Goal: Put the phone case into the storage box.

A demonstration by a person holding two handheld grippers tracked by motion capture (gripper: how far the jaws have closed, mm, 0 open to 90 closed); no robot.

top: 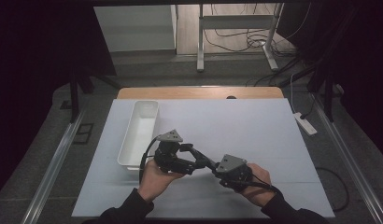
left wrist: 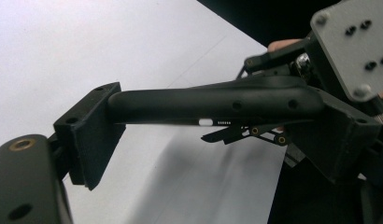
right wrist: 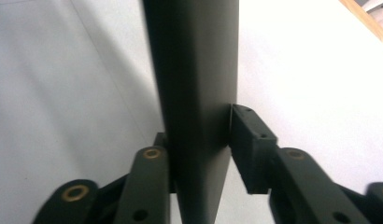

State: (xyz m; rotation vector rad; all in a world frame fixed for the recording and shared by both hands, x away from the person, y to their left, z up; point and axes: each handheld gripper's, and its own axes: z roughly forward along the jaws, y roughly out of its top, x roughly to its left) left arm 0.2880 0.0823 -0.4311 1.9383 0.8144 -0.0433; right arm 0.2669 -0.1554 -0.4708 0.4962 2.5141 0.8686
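Both grippers meet over the table (top: 255,130), right of the white tray (top: 133,140). The left gripper (top: 199,158) and right gripper (top: 213,167) each clamp the same black bar (left wrist: 203,105).

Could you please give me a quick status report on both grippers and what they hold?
Left gripper and right gripper both shut on the long black plastic bar, held above the pale grey table mat. White rectangular plastic bin left of them. Nothing in the way.

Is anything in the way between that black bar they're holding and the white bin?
Nothing visible does. The left gripper and right gripper both clamp the bar; the open bin lies just beyond the left gripper, with bare table between.
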